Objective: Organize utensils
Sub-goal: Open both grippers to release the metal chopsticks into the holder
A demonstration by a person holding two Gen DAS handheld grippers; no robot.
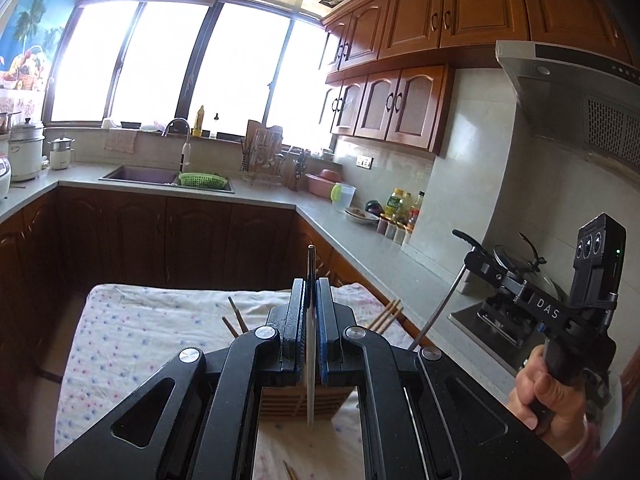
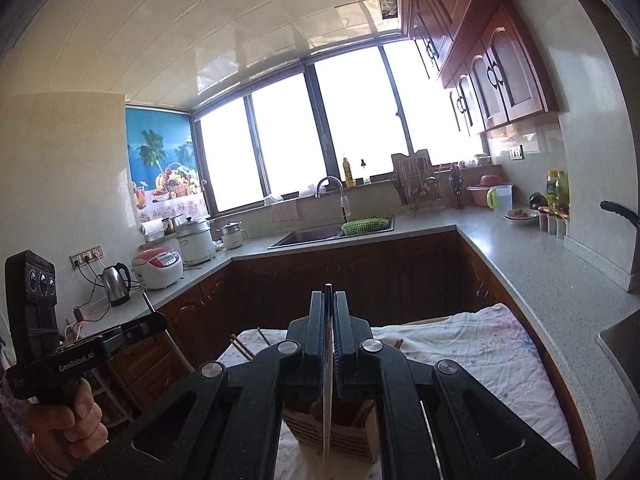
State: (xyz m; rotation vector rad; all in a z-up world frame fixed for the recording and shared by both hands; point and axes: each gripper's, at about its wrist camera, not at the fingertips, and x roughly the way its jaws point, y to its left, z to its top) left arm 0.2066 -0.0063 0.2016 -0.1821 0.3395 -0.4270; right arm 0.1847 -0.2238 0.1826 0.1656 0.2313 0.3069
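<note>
Floral-printed cloth (image 1: 132,320) covers the table beside the grey countertop (image 1: 360,240); a slatted wooden holder (image 2: 340,436) stands on the cloth, directly below both grippers. Left gripper (image 1: 311,320) has its jaws closed on a thin upright metal utensil (image 1: 310,380) above the holder; right gripper (image 2: 331,344) has its jaws clamped likewise on a flat metal piece (image 2: 328,408); loose chopsticks (image 1: 386,316) lie on the cloth beyond.
</note>
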